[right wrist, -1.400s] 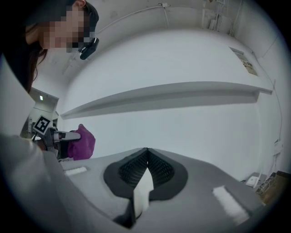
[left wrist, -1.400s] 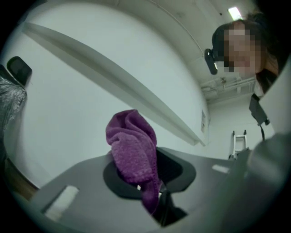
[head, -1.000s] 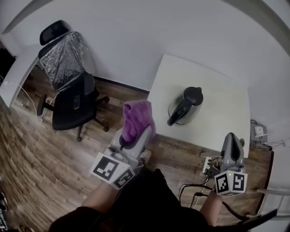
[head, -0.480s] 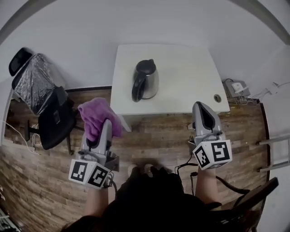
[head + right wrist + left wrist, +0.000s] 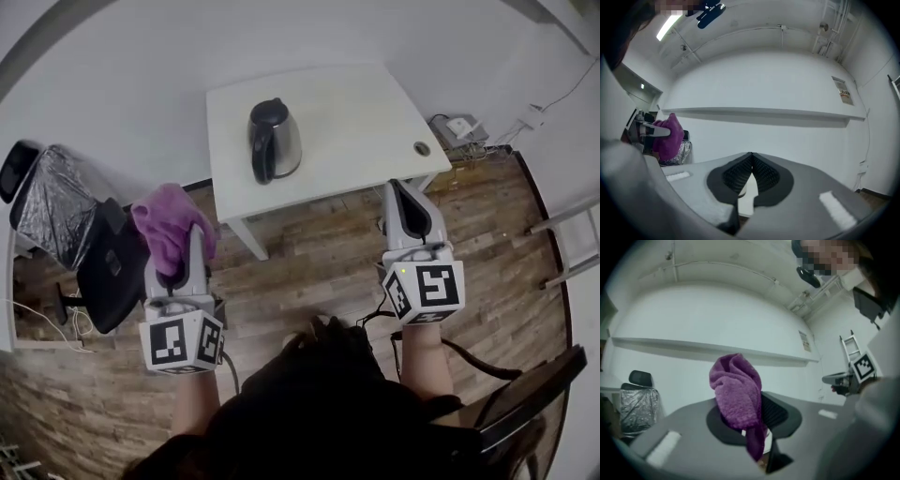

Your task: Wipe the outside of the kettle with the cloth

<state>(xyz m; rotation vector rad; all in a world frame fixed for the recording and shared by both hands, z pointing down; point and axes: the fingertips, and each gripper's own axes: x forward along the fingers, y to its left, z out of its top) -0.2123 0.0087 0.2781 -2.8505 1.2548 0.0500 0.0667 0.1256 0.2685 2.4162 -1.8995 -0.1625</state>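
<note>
Purple cloth (image 5: 169,230) is bunching up out of the left gripper (image 5: 192,246), whose jaws are pinching it; the right gripper (image 5: 403,187) is hanging empty with its jaws pressed together, at four o'clock from the kettle (image 5: 274,139); the steel kettle is standing upright on the white table (image 5: 366,112), well apart from both grippers, the cloth at its seven o'clock; no wiping is happening yet, so seemingly the whole outside is waiting
</note>
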